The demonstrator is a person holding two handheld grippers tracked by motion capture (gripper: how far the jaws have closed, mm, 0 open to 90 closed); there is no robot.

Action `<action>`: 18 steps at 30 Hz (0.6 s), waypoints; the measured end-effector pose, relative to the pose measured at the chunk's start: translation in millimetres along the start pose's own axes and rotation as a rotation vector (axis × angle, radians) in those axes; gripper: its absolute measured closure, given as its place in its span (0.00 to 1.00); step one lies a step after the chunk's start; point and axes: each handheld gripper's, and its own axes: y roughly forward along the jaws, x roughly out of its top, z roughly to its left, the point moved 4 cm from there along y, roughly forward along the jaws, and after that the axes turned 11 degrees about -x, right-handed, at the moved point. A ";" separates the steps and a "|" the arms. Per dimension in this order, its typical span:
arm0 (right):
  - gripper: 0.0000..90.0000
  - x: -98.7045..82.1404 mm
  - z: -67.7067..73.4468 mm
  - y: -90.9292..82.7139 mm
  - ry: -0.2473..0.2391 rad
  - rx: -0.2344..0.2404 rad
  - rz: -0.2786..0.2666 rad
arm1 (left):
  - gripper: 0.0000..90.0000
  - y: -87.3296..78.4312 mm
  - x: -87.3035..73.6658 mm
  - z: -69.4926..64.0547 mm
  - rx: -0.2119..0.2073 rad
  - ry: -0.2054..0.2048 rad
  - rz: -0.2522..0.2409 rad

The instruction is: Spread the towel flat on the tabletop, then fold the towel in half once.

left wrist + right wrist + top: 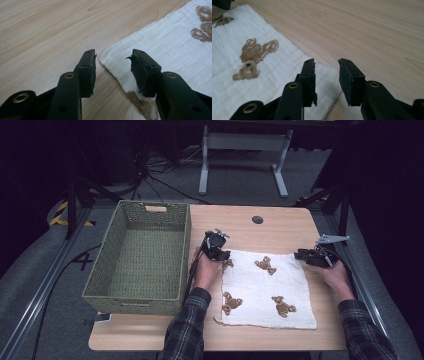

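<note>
A white cloth (pixel 267 287) printed with brown bears lies spread flat on the wooden table (pixel 280 227). My left gripper (pixel 223 256) stands at the cloth's far left corner. In the left gripper view its jaws (pixel 113 58) are apart, and the cloth corner (pixel 112 60) lies on the table between them with neither pad touching it. My right gripper (pixel 301 255) sits at the far right corner. Its jaws (pixel 327 66) are also apart, the left one over the cloth (pixel 274 72) and the right one over bare wood, with the corner edge lying loose below.
A green woven basket (pixel 187 245), empty, stands at the table's left, close to my left hand. A round cable hole (pixel 257 219) sits near the table's far edge. A bear print (pixel 253 58) lies just left of the right jaws. Bare wood lies beyond the cloth.
</note>
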 end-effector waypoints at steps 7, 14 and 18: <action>0.70 -3.3 -3.1 9.8 0.020 -0.020 0.009 | 0.60 7.4 -1.9 3.4 0.007 -0.002 0.008; 0.72 -6.4 -6.2 20.4 0.015 -0.053 0.036 | 0.60 11.9 -1.2 8.8 0.007 0.000 0.003; 0.79 -7.9 -7.3 21.9 0.011 -0.061 0.044 | 0.70 12.2 0.4 9.6 0.002 0.001 0.006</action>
